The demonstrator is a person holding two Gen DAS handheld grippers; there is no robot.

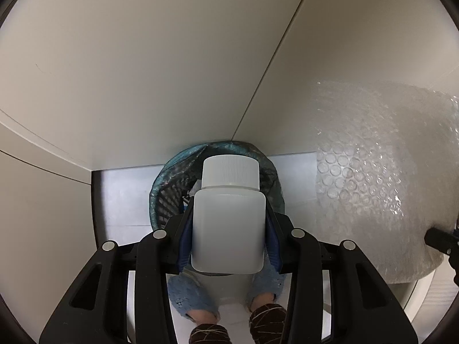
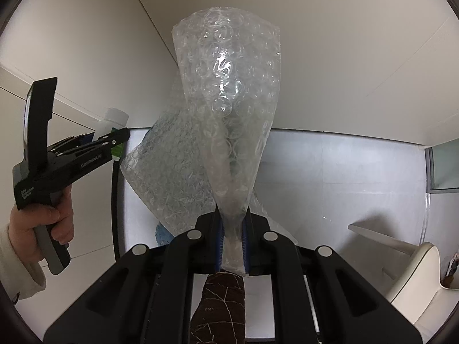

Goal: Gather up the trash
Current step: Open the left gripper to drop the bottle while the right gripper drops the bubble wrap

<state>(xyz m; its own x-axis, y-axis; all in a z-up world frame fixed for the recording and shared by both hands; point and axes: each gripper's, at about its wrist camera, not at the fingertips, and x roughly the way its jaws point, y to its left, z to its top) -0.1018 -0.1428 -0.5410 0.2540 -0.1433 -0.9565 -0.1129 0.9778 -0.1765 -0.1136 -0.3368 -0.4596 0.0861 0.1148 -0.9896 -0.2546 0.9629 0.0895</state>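
My left gripper (image 1: 228, 223) is shut on a white plastic bottle (image 1: 228, 223) with a ribbed white cap, held directly above a trash bin (image 1: 160, 192) lined with a teal bag. The left gripper and bottle (image 2: 113, 120) also show in the right wrist view at left. My right gripper (image 2: 231, 246) is shut on a sheet of clear bubble wrap (image 2: 229, 109), which stands up in front of the camera and hides most of the bin. The bubble wrap also shows in the left wrist view (image 1: 378, 177) at right.
The bin stands on a grey floor (image 2: 330, 177) in a corner of beige walls (image 1: 143, 71). My slippered feet (image 1: 266, 324) are below the grippers. A cream chair (image 2: 410, 269) is at the right.
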